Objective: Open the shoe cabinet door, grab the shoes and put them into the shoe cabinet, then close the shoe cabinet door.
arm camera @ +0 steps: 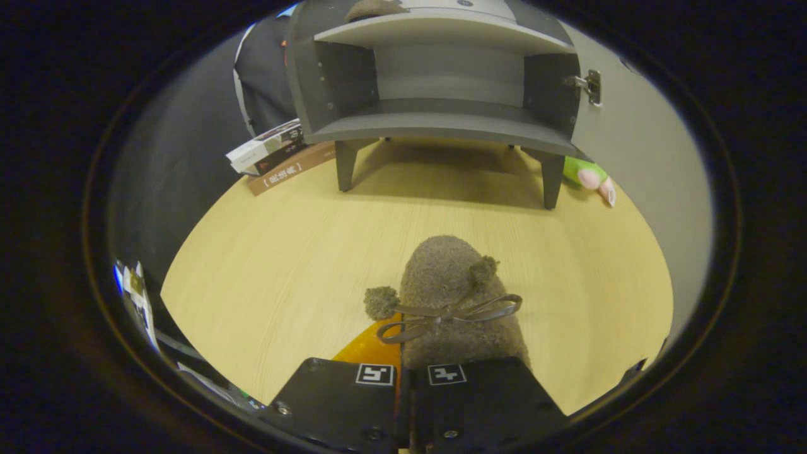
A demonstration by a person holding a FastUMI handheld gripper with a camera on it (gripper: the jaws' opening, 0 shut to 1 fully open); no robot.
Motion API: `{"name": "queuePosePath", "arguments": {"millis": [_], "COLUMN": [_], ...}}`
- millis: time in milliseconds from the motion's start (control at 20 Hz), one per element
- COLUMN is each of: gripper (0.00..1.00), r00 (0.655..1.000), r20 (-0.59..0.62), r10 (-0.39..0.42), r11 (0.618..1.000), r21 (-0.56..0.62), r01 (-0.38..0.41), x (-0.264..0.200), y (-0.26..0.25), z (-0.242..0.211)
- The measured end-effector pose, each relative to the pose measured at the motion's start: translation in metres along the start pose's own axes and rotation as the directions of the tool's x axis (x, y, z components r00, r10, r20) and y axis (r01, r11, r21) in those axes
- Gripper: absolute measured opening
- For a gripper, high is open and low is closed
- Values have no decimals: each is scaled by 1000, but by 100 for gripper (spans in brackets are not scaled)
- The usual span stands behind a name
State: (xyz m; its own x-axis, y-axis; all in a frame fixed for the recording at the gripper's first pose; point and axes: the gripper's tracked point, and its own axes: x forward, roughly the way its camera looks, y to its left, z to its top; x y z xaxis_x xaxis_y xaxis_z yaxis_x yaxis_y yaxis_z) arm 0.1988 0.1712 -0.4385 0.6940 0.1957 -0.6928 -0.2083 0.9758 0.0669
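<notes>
1. My tool [401, 378] is narrow: the two fingers sit nearly together, and the heel end of the shoe [451, 296] disappears between and under them. It looks pinched at the rim, but the contact itself is hidden, so I can't confirm that both fingers press.
2. The shoe is a fuzzy brown slipper with a bow [451, 314] and two pompoms. Its toe points to 12 o'clock, straight at the shoe cabinet [441, 123]. My guess is it's held by the heel so the toe goes into the opening first.
3. An orange piece [372, 347] shows just at 9 o'clock of the shoe, right ahead of my left finger. I can't tell what it is.
4. The cabinet stands at 12 o'clock, well apart from the shoe, on short legs on the worktop [284, 265]. Its door [630, 164] is already swung open toward 2 o'clock, hinge [589, 85] visible. So step one looks done.
5. Contents: the lower compartment looks empty. Something brown and fuzzy [375, 9] sits on the upper shelf, possibly the other shoe, but it's too cropped to say.
6. Clutter: books [277, 154] at 10 o'clock beside the cabinet leg, and a green-and-pink toy [589, 176] at 2 o'clock near the door foot.
7. Next, in my judgement: carry the shoe forward and into the lower shelf, clear of the front legs.
</notes>
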Motion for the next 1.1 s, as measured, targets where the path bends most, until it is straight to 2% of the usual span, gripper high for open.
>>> {"name": "queuePosePath", "arguments": {"millis": [500,800,1100], "gripper": [7,7,7], "r00": [982,943,894], "r20": [180,329,447], "r10": [54,55,20], "r11": [998,998,998], "r21": [-33,-55,-62], "r01": [-49,-39,9], "x": [-107,-178,-212], "y": [27,32,23], "z": [67,137,231]}}
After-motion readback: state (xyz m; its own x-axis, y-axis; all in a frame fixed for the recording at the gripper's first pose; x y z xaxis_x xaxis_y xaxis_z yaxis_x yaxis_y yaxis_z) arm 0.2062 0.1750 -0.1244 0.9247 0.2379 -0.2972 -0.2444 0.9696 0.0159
